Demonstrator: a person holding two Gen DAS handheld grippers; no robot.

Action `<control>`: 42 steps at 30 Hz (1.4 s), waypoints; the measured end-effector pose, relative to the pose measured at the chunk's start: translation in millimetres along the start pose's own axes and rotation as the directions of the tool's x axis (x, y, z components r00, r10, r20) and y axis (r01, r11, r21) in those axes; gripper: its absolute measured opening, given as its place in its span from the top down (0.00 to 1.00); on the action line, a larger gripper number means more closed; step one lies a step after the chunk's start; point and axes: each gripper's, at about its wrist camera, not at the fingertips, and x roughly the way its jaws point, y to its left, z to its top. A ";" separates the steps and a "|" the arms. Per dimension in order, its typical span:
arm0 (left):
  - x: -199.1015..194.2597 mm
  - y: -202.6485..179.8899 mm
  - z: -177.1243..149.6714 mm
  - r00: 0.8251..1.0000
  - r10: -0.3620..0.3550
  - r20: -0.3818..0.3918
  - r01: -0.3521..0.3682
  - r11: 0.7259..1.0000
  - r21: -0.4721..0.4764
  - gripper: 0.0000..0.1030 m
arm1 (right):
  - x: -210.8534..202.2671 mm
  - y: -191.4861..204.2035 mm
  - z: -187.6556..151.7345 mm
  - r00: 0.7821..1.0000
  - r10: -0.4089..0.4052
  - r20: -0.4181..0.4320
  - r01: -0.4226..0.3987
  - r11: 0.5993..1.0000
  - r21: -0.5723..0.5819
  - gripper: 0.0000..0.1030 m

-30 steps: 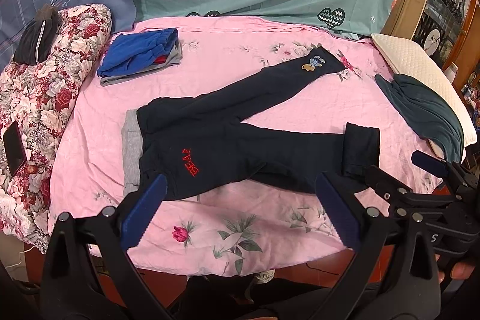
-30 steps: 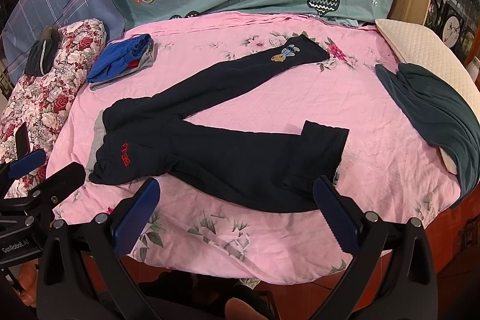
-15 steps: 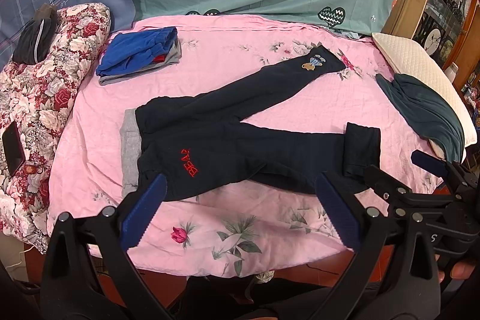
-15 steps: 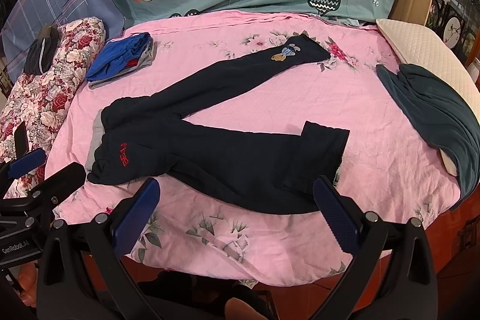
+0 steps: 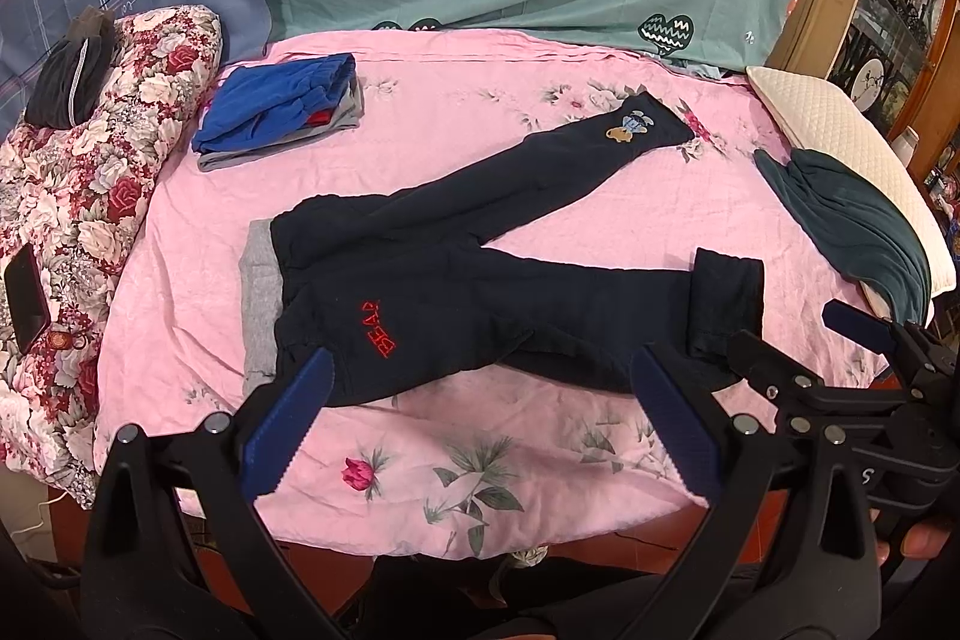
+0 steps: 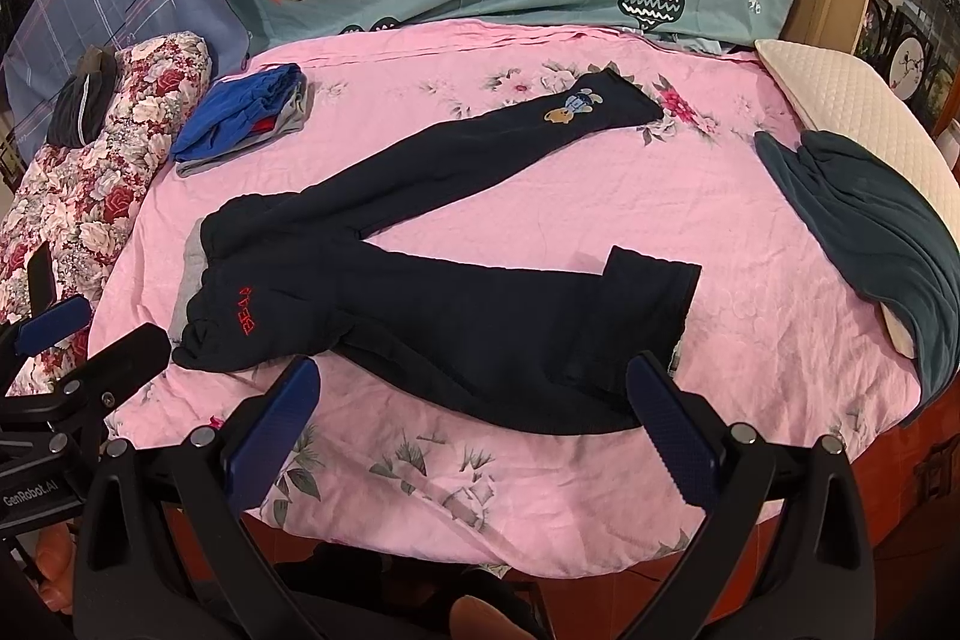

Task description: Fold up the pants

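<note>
Left wrist view: my left gripper (image 5: pixel 480 436) hovers at the near edge of the bed, jaws wide apart and empty; one pair of dark pants (image 5: pixel 480 280) lies flat on the pink floral sheet (image 5: pixel 420 478), waistband to the left with a grey lining strip showing, two legs splayed in a V, the far leg running up to the right, the near leg ending in a turned-back cuff (image 5: pixel 726 304). One stack of folded blue clothes (image 5: pixel 282 112) sits well apart at the far left, one dark green garment (image 5: pixel 852 220) drapes the cream pillow (image 5: pixel 840 130) on the right, and one floral quilt (image 5: pixel 90 196) borders the left. My right gripper's arm shows at the lower right. Right wrist view: my right gripper (image 6: pixel 474 430) likewise stands open, holding nothing, just short of the near leg's lower edge (image 6: pixel 516 400); the same single pair of pants (image 6: pixel 420 292) fills the middle. Risks, as I judge them: the legs lie splayed, so a fold begun now would stack crookedly; the doubled cuff may bunch; pinching deep could catch the loose sheet with the cloth; a one-layer grip would let the lower layer trail.
</note>
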 end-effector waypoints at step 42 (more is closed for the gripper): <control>30.0 109.4 -7.7 0.960 0.241 -0.146 -0.269 0.936 -0.225 0.02 | 105.4 -131.9 -15.1 0.977 -0.120 -0.176 0.138 0.986 0.096 0.07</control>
